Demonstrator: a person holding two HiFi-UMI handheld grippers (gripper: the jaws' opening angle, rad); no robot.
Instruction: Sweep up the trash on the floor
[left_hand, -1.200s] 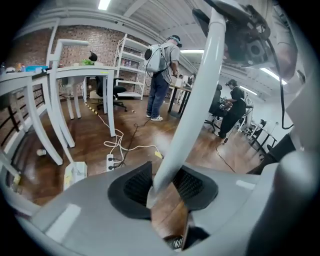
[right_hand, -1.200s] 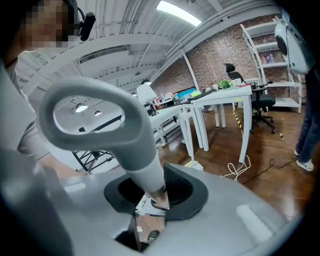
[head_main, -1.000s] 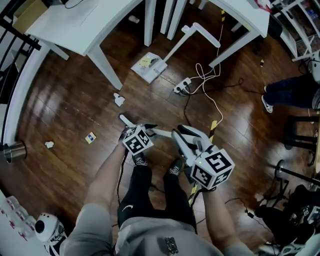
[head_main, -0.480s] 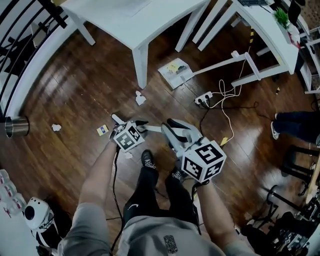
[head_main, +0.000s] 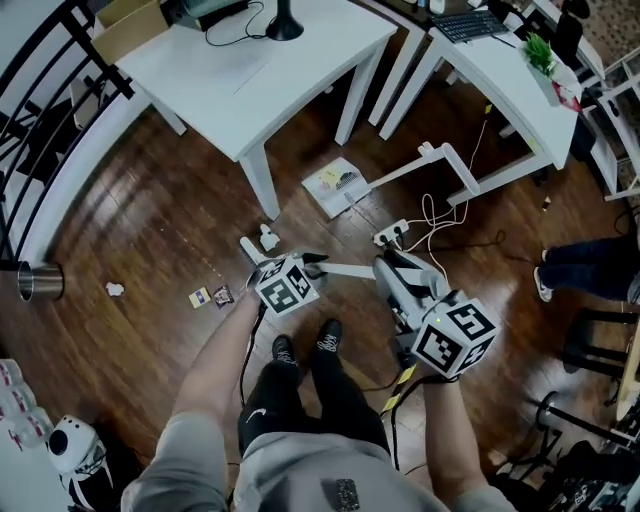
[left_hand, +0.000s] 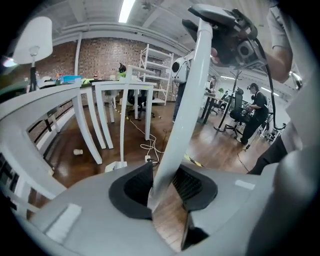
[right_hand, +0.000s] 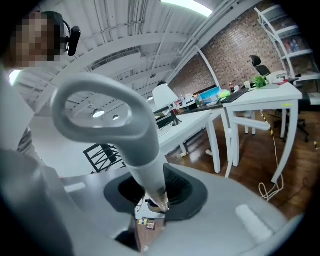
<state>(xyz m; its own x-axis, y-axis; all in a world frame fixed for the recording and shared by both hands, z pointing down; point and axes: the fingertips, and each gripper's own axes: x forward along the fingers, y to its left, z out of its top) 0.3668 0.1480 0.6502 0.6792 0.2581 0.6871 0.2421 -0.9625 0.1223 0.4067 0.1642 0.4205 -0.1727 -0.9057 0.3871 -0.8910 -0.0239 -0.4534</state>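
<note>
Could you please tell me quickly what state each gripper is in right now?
Left gripper: closed on the broom handle.
Right gripper: closed on the same broom handle, just below its looped end.

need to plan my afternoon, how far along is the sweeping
Barely begun. Done: nothing clearly; the dustpan lies by the table leg. In hand: left gripper, its fingers just now closing further, and right gripper both grip the broom handle. Left: crumpled paper, two wrappers and a wad on the floor.
</note>
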